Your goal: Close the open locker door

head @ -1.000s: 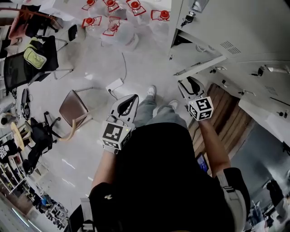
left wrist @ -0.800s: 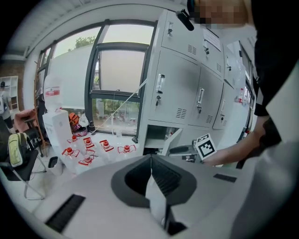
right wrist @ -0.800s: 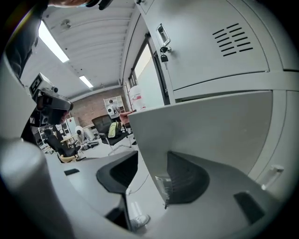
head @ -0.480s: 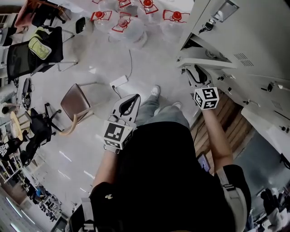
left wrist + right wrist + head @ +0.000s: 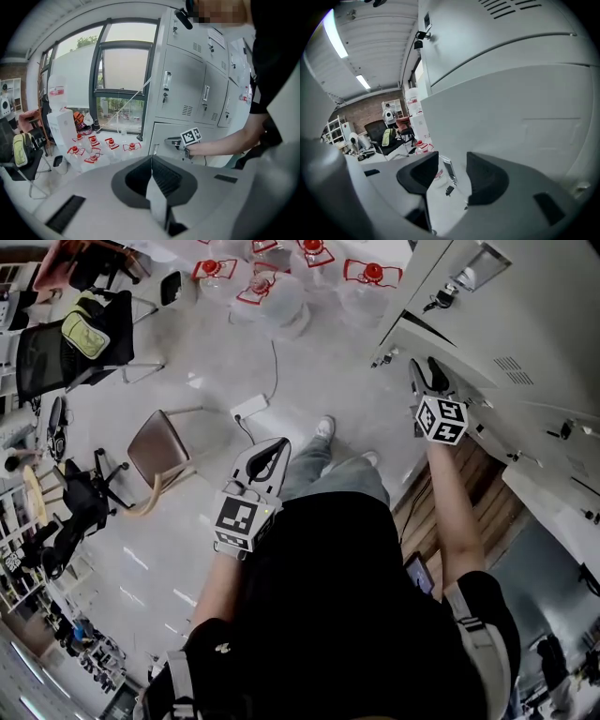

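The grey locker door (image 5: 452, 351) of a low locker stands almost flush with the locker bank (image 5: 525, 306); a thin dark gap shows at its upper left edge. My right gripper (image 5: 427, 377) is open with its tips against the door's face. In the right gripper view the door (image 5: 515, 117) fills the right side, and a small latch (image 5: 449, 171) shows between the parted jaws of the right gripper (image 5: 452, 174). My left gripper (image 5: 275, 448) hangs shut and empty over the floor, away from the lockers. The left gripper (image 5: 151, 164) looks toward the right gripper (image 5: 177, 140) at the door (image 5: 163, 135).
Several water jugs with red caps (image 5: 272, 282) stand on the floor ahead. A brown chair (image 5: 155, 454) and a black office chair with a green bag (image 5: 89, 334) are at the left. A power strip with its cable (image 5: 248, 409) lies on the floor. Wooden boards (image 5: 469, 488) lie by the lockers.
My right gripper has moved forward and up with the door, which has swung from wide open to almost shut. The left gripper has stayed where it was.
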Action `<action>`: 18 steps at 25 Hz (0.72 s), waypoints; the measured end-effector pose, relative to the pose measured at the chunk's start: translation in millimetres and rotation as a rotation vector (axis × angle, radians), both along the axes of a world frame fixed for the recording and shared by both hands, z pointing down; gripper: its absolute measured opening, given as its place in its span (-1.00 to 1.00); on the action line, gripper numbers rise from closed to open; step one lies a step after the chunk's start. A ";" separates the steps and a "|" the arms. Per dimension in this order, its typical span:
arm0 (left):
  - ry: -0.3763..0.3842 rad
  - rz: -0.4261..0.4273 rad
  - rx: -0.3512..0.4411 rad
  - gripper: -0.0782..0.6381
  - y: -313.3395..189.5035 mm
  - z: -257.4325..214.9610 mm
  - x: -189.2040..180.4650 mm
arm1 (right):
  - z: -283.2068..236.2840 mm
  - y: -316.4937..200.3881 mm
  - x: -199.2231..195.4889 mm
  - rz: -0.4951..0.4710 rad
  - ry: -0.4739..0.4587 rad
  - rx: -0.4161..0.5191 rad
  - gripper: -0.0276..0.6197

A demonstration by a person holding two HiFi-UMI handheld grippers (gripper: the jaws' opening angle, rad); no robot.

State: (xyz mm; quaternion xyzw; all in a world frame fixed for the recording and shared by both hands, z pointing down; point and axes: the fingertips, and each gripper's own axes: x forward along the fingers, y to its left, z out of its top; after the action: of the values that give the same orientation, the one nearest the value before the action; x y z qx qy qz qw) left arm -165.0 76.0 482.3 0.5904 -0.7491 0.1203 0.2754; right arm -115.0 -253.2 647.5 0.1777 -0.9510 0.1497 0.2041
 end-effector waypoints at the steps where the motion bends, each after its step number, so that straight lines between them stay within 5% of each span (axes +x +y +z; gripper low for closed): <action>1: 0.000 -0.003 -0.002 -0.72 1.3 0.5 -0.6 | 1.9 -6.9 0.8 0.022 0.003 -0.002 -0.30; 5: 0.005 -0.016 -0.012 -0.72 7.9 2.6 -3.4 | 8.8 -26.3 1.1 0.096 0.009 -0.023 -0.32; 8: 0.010 -0.019 -0.015 -0.72 10.7 4.4 -4.5 | 11.7 -31.5 0.9 0.130 0.020 -0.020 -0.53; 18: 0.005 0.012 -0.004 -0.72 9.7 3.4 -12.6 | 9.7 -29.6 0.7 0.160 0.020 -0.022 -0.55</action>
State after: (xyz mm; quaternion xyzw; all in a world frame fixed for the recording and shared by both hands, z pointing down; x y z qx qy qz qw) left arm -177.6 85.7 485.7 0.5946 -0.7446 0.1221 0.2778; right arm -114.3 -282.8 657.2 0.2525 -0.9300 0.1740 0.2028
